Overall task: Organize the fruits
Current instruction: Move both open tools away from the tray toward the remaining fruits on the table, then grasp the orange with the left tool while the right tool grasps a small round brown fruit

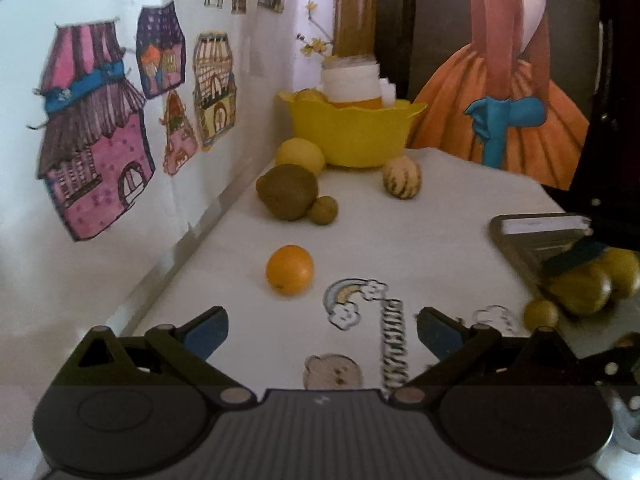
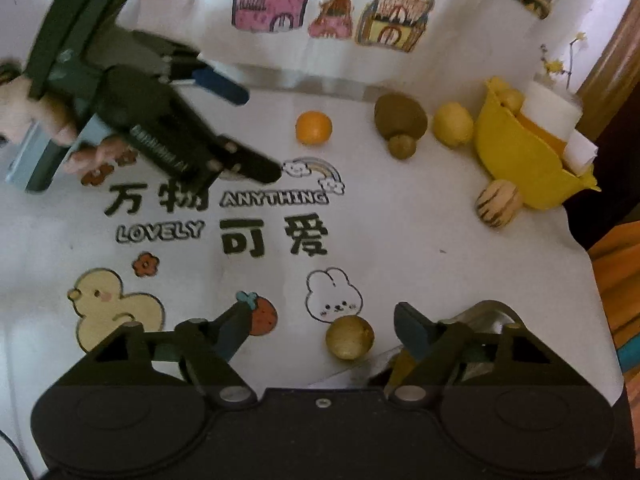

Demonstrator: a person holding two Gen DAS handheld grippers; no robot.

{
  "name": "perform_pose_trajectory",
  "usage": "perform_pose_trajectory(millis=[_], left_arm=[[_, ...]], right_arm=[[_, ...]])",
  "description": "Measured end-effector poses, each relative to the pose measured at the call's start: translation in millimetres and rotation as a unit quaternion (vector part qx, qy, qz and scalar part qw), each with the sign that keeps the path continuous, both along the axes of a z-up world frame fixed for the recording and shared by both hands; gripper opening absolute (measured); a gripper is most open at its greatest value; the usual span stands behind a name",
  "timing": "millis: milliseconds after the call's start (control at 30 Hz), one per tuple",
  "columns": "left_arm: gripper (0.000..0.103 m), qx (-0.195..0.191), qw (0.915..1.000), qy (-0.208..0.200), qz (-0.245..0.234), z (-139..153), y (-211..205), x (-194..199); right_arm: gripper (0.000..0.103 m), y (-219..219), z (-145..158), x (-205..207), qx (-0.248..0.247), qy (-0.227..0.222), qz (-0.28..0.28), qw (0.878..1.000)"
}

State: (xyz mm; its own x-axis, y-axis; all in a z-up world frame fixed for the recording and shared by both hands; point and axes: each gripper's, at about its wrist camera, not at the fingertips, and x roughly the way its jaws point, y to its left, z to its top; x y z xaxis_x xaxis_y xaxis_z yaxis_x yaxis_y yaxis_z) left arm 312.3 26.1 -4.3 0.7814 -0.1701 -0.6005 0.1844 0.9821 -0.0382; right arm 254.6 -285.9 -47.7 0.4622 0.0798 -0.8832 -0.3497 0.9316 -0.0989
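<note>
Right wrist view alone shows small round fruit point(image 2: 349, 337) between the right gripper's point(image 2: 320, 332) wide-open, empty jaws. Left gripper point(image 1: 322, 336) gapes empty, facing orange point(image 1: 289, 269). Printed white tablecloth point(image 2: 420, 248); yellow bowl point(image 1: 352, 132) by wall.

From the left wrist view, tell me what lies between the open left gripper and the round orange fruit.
Only bare white printed tablecloth lies between the left gripper and the round orange fruit; the right wrist view agrees.
</note>
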Motion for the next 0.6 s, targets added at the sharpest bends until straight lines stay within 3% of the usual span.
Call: perform_pose_trajectory(millis=[300, 600], left_arm=[[0.098, -0.016, 0.9999, 0.001, 0.000, -8, 1, 29], [0.082, -0.026, 0.9996, 0.013, 0.003, -11, -6, 46]], right_arm=[[0.054, -4, -8, 7, -0.014, 0.026, 0.010, 1.000], [0.040, -6, -12, 13, -0.040, 0.026, 0.004, 0.999]])
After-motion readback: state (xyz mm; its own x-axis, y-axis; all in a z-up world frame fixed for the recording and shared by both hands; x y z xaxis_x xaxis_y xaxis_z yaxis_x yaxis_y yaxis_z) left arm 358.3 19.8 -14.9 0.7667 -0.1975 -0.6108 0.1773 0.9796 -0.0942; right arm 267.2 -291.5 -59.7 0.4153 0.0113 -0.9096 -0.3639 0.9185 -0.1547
